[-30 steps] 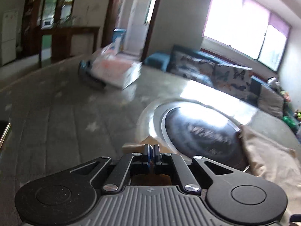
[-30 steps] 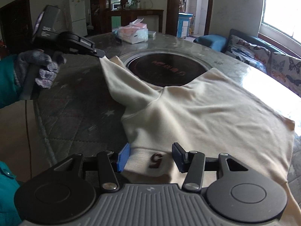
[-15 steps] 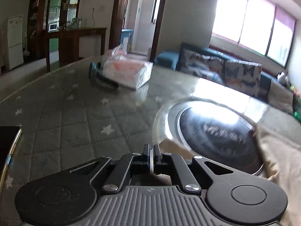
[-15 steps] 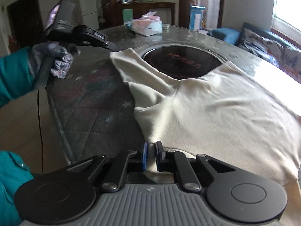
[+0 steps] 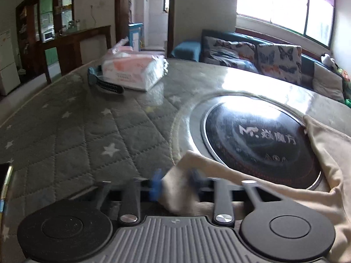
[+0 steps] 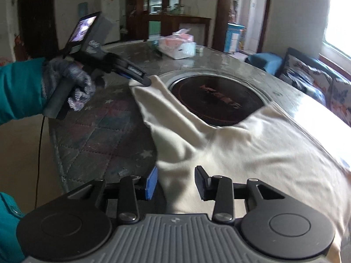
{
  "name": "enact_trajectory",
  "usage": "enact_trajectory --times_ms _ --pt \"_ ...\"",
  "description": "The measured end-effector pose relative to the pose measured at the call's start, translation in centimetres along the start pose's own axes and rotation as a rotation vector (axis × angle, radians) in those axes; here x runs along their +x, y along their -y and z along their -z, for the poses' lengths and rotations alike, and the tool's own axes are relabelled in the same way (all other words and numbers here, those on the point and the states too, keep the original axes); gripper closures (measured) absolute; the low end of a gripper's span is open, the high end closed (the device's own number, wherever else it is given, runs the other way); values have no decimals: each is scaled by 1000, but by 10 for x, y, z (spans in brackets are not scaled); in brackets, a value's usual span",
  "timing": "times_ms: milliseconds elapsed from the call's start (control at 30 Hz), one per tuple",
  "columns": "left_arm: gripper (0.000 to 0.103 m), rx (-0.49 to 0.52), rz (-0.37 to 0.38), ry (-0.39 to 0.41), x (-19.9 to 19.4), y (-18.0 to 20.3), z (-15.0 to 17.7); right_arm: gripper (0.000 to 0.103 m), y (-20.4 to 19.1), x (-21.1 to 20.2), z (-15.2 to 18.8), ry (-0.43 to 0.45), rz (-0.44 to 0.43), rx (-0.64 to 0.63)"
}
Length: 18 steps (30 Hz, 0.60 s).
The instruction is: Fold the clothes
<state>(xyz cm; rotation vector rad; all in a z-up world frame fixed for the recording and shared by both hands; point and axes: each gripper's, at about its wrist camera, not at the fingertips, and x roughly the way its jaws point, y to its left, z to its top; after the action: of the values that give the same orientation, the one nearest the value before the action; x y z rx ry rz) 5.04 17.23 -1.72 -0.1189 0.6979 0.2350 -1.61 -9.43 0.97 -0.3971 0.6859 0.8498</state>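
A cream shirt (image 6: pixel 252 149) lies spread over the round table, partly covering the black cooktop (image 6: pixel 215 100). One sleeve (image 6: pixel 166 100) stretches out to the left. In the left wrist view my left gripper (image 5: pixel 175 179) stands open, motion-blurred, with the sleeve end (image 5: pixel 179 188) lying loose between its fingers. From the right wrist view the left gripper (image 6: pixel 144 80) sits at the sleeve tip, held by a gloved hand (image 6: pixel 72 85). My right gripper (image 6: pixel 176 182) is open at the near edge of the table, and shirt fabric lies between its blue and black pads.
The table wears a grey quilted star-pattern cover (image 5: pixel 76 135). A tissue pack (image 5: pixel 133 72) and a black comb-like item (image 5: pixel 107 85) sit at the far side. A phone edge (image 5: pixel 4 182) shows at left. A sofa (image 5: pixel 263 54) stands behind under the windows.
Both grippers have opened: the left let go of the sleeve end, the right let go of the shirt's near edge. The sleeve now lies pulled out flatter to the left.
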Motion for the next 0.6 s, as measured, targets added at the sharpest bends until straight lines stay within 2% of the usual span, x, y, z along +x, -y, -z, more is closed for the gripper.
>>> enact_trajectory --times_ms 33,133,200,267,300,433,500,567,600 --pt "95 4 -4 6 -1 1 -1 65 -3 5 -1 0 -6 -12" --pt "97 11 -20 37 -5 2 -5 67 -9 18 -3 -7 4 -30" --pt "97 16 -31 54 -7 1 -8 78 -11 28 -3 -20 15 -22" --pt "97 20 -41 69 -8 1 -11 93 -10 28 -4 -17 -4 -2" --pt "97 22 -46 76 -9 0 -12 96 -10 26 -4 -15 -29 -1" --pt "96 30 -67 106 -11 -1 -17 95 -13 26 -2 -11 -78 -14" --pt "96 25 -81 66 -3 -3 -14 89 -14 26 -2 -9 -85 -7" --pt "93 23 -100 28 4 -4 -9 77 -15 22 -2 1 -101 9" --pt "93 25 -105 22 5 -5 -7 76 -14 18 -1 8 -109 18"
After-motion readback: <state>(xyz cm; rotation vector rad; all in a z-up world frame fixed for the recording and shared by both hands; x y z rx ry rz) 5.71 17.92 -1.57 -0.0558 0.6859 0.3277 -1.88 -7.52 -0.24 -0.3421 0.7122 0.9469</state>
